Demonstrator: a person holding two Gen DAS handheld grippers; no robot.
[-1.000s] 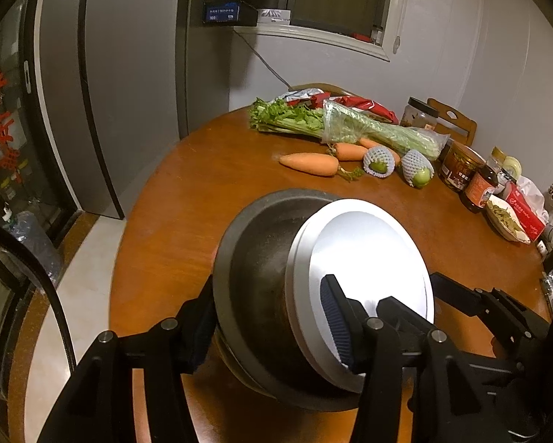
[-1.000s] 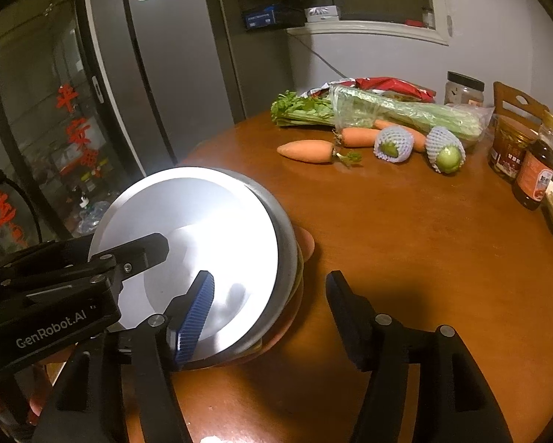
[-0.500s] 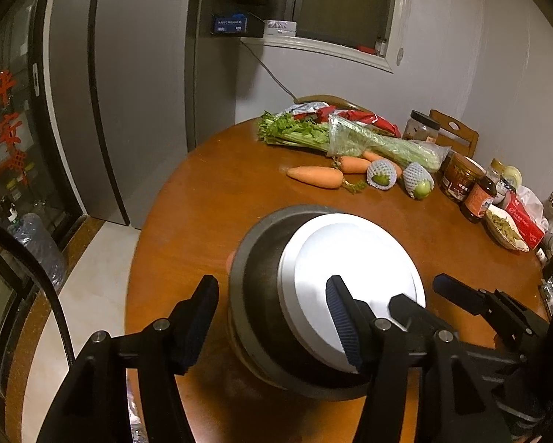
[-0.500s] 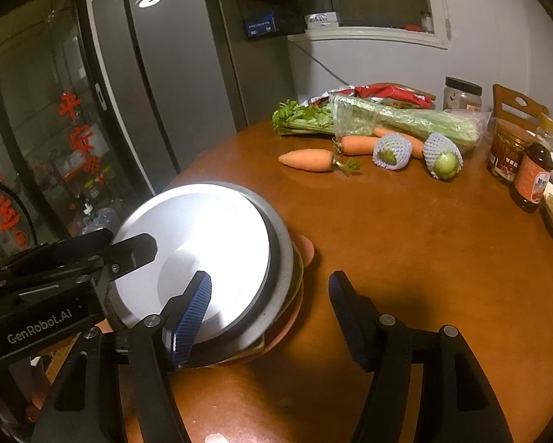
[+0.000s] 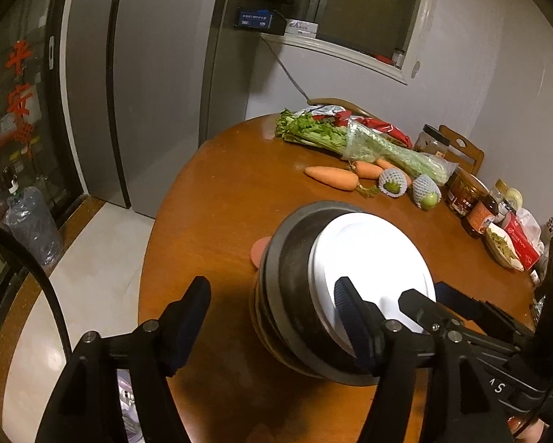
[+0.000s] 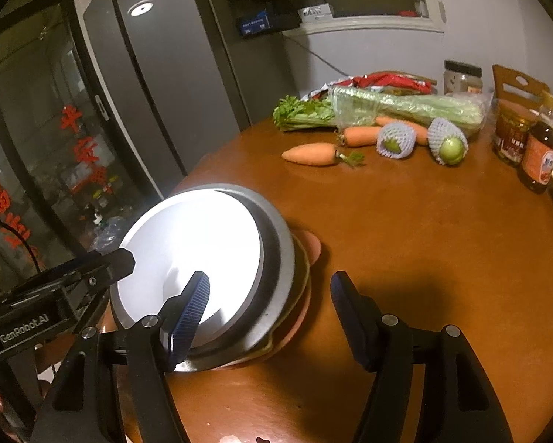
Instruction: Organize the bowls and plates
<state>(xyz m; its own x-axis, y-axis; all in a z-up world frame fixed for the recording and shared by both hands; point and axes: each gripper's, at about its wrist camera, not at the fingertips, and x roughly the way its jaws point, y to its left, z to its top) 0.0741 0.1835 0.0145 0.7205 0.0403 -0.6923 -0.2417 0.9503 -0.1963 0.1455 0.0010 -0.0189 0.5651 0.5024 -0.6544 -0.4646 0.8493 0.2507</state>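
Round wooden table (image 5: 239, 199) is seen near a grey fridge (image 5: 154, 74), with floor visible past its left edge. One stack of dishes (image 5: 298, 295) sits close to that near-left edge: a white plate (image 6: 202, 243) on top, a dark grey bowl (image 5: 294, 280) under it, and a pink dish (image 5: 258, 253) at the bottom, only partly visible. More layers may be hidden; exact count cannot be told.

Counted at the far side: three carrots (image 6: 309, 154), two green fruits in foam netting (image 6: 396, 142), one bagged bunch of celery (image 6: 405, 109), one red packet, and several jars and bottles (image 6: 538, 155) at the right rim.

Left gripper (image 5: 272, 317) is released, its jaws just opened further; one finger is seen in front of the plate, the other left of the stack, neither pressing. Right gripper (image 6: 269, 302) is also released and has been widening; its left finger overlaps the plate in view, its right finger is over bare wood. Nothing is gripped.

Open tabletop is left between the stack and the vegetables, and to the stack's right.

"GenRobot.AI" is read on the left gripper's body in the right wrist view. Red characters are seen on a glass door (image 6: 54, 155); other labels are not legible.
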